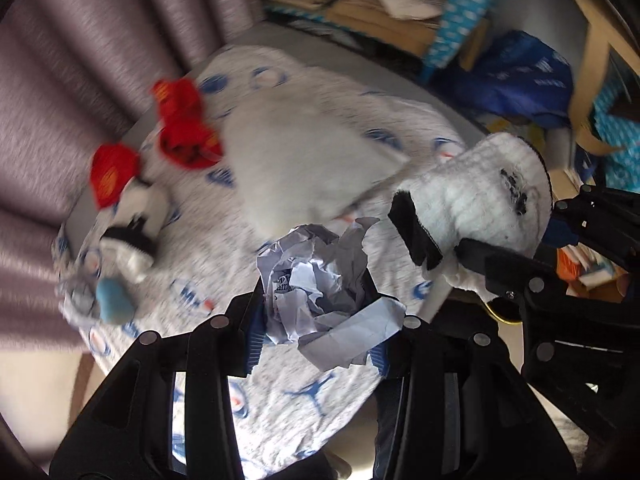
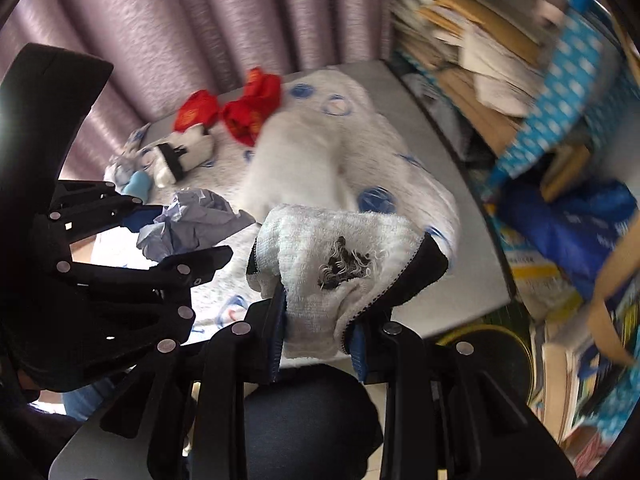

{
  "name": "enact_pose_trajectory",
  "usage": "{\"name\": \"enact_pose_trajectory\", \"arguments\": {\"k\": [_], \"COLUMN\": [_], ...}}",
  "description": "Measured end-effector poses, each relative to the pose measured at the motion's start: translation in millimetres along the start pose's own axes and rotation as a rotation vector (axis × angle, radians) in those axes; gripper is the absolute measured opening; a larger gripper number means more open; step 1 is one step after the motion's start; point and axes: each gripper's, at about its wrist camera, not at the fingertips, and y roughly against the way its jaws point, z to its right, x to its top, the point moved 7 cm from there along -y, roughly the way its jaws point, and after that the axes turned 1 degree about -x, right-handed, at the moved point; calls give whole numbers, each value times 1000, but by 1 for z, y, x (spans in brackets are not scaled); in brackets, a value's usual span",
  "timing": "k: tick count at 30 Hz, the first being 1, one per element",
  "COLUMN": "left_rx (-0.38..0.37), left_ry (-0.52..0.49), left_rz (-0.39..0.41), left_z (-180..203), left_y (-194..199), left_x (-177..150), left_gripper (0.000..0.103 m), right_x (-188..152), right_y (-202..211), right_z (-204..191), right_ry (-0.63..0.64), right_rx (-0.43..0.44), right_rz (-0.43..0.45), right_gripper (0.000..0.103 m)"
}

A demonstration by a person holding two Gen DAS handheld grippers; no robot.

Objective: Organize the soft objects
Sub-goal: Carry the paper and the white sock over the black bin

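Left wrist view: red socks (image 1: pixel 184 124) on printed cloth (image 1: pixel 312 400); left gripper (image 1: pixel 316 320) clamps crumpled paper (image 1: pixel 312 280). Right wrist view alone shows the right gripper (image 2: pixel 316 320) pinching a fluffy white sock (image 2: pixel 332 264) with black trim.

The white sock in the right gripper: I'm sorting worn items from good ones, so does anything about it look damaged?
Yes. The white sock clamped in the right gripper has a dark, frayed patch with loose threads in the middle of its terry side, like a worn hole. The left gripper holds crumpled paper, not a soft item.
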Motion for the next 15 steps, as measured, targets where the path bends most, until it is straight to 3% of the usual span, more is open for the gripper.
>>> {"name": "enact_pose_trajectory", "arguments": {"k": [15], "left_rx": [-112], "left_ry": [-299], "left_rz": [-3], "left_z": [115], "left_y": [-27], "left_x": [24], "left_gripper": [42], "right_x": [-70], "right_y": [46], "right_z": [98], "right_ry": [-320], "right_rx": [-156], "right_rz": [41], "right_gripper": [25]}}
